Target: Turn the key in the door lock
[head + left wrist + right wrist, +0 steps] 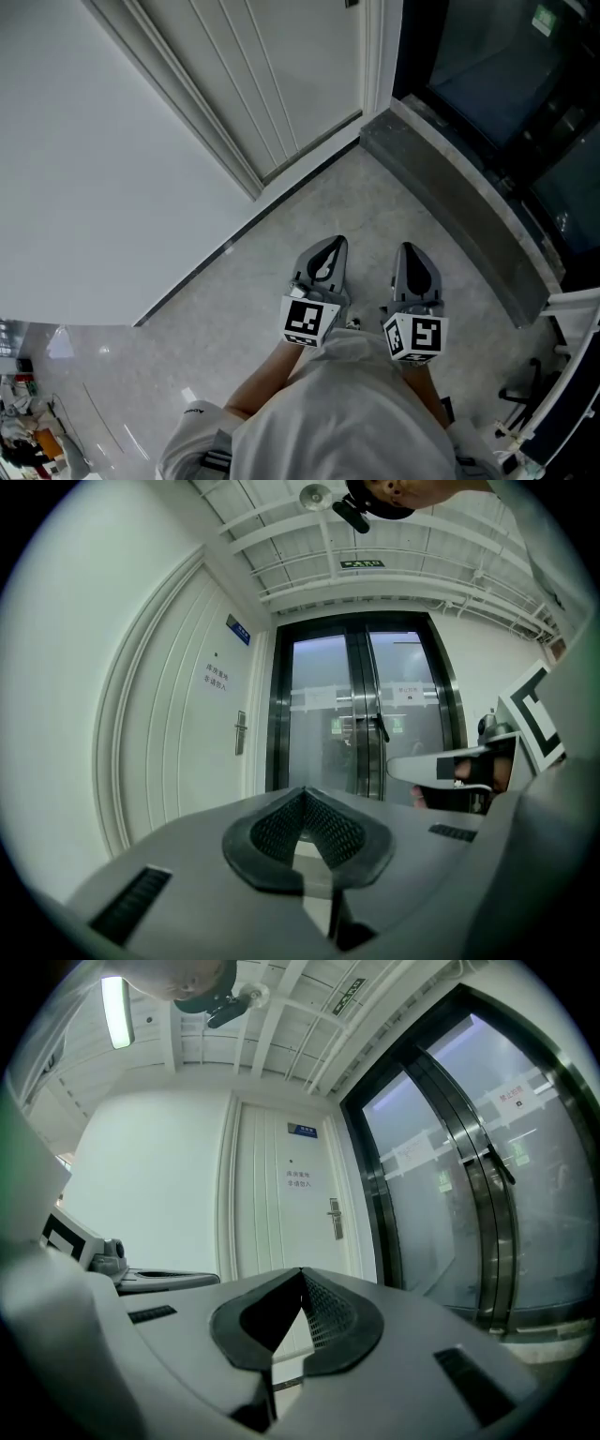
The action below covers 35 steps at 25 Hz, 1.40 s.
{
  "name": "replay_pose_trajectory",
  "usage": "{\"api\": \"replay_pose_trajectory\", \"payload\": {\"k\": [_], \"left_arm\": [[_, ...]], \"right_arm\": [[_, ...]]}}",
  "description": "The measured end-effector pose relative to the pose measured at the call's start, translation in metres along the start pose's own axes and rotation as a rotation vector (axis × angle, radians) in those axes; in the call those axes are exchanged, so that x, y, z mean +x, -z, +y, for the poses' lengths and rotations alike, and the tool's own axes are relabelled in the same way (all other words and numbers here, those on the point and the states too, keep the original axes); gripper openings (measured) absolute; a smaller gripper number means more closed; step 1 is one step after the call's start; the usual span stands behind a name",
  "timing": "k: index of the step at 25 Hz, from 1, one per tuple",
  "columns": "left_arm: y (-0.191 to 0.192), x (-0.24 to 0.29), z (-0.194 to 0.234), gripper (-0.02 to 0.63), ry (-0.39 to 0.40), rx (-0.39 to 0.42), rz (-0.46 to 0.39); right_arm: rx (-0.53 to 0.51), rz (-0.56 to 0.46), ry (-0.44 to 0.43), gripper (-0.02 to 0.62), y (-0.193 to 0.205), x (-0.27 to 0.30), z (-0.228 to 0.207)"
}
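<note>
The white door [281, 1204] stands ahead, some way off, with a metal lever handle and lock plate [335, 1218]; the same handle [239, 733] shows in the left gripper view. No key can be made out at this distance. Both grippers are held level, side by side, over the floor. My left gripper [330, 246] [302, 794] is shut with nothing between its jaws. My right gripper [411, 251] [302, 1274] is also shut and empty. Each gripper shows in the other's view: the right gripper [450, 766] and the left gripper [141, 1279].
Dark-framed glass double doors [361, 714] stand to the right of the white door, behind a grey stone threshold [450, 197]. A white wall [84, 169] runs along the left. A small blue sign [302, 1131] hangs on the white door. The floor [281, 253] is pale tile.
</note>
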<state>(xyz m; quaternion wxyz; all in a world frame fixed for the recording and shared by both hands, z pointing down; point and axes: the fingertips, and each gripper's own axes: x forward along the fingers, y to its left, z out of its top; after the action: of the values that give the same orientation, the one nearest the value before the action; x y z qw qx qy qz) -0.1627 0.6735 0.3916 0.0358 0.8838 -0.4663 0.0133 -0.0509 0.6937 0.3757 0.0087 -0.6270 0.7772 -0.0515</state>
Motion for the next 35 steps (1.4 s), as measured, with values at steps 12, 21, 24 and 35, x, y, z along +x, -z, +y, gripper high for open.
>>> {"api": "replay_pose_trajectory", "payload": {"k": [12,21,24,35], "left_arm": [[-0.005,0.112,0.034,0.009,0.027,-0.033,-0.015],[-0.018,0.209,0.063,0.009,0.109,-0.012,-0.013],[-0.023,0.237,0.081,0.009,0.119,-0.009,-0.02],[-0.021,0.299,0.12,0.009,0.097,-0.009,0.004]], "right_arm": [[-0.017,0.028,0.012,0.002,-0.004,0.101,-0.049],[-0.032,0.028,0.071,0.002,-0.016,0.188,-0.089],[-0.04,0.016,0.078,0.002,-0.019,0.216,-0.093],[-0.036,0.039,0.092,0.002,-0.015,0.284,-0.114]]}}
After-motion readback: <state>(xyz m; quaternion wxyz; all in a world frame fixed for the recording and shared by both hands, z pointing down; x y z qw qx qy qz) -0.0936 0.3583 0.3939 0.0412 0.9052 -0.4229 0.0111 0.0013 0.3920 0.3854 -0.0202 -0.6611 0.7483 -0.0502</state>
